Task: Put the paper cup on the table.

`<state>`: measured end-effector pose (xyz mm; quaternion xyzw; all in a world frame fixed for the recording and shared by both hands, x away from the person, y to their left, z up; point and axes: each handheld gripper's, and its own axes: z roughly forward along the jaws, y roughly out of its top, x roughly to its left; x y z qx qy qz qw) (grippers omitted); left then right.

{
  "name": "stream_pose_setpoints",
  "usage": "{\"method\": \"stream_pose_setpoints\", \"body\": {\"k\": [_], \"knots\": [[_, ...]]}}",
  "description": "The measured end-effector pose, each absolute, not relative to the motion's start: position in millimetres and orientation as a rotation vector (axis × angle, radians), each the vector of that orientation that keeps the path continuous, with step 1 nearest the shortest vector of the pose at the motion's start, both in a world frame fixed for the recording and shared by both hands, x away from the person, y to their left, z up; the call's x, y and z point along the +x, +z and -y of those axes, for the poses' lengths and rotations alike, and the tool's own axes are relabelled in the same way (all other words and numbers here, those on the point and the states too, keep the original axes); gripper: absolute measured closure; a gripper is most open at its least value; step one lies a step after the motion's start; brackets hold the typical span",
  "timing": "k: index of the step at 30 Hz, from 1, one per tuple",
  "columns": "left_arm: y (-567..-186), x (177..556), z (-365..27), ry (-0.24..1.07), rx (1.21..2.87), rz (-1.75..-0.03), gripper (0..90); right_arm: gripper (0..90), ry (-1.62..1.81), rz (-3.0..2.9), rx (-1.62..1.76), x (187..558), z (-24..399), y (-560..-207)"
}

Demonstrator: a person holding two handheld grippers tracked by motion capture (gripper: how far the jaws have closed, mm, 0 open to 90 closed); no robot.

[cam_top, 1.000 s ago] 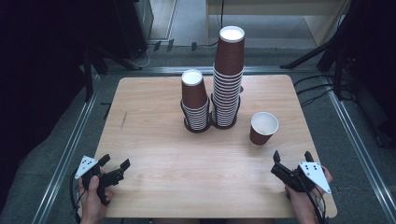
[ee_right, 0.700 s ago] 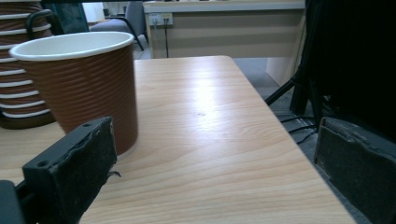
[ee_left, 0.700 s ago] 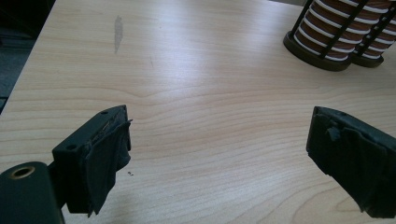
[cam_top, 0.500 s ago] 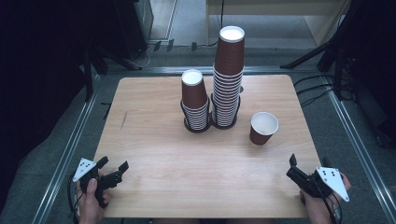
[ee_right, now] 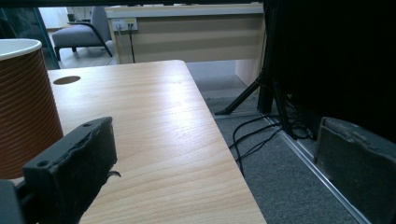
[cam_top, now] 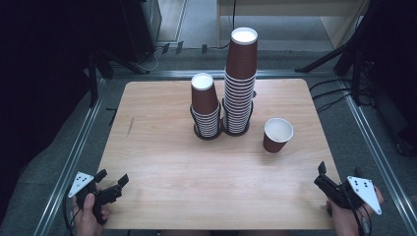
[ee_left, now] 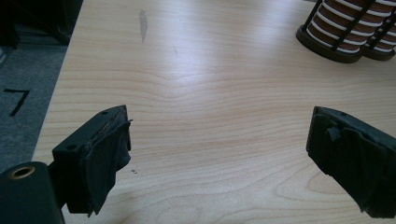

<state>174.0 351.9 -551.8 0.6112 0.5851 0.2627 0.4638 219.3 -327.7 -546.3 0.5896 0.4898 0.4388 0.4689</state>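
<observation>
On the desk [cam_top: 162,162], the lone upright cup [cam_top: 277,135] stands right of the two stacks, nearest the right gripper [cam_top: 328,183], whose jaws gape empty like the left gripper's [cam_top: 112,184], so it should approach level and close gently around the paper wall.

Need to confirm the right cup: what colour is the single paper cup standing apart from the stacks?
The single ribbed paper cup is dark reddish-brown outside, white inside; clearest in the high view.

Left gripper [cam_top: 112,183] rests low at the table's [cam_top: 162,162] near left corner, jaws apart and empty; right gripper [cam_top: 325,178] at its near right corner, jaws likewise apart
</observation>
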Motion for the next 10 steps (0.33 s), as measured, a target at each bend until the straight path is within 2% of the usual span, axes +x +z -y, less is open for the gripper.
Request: {"method": "stream_pose_setpoints", "body": {"k": [10], "knots": [[-550.6, 176.1, -356.7, 0.686, 1.439, -1.5, 6.6, 0.0, 1.134, -1.153, 1.434, 211.5, 328.9, -541.2]]}}
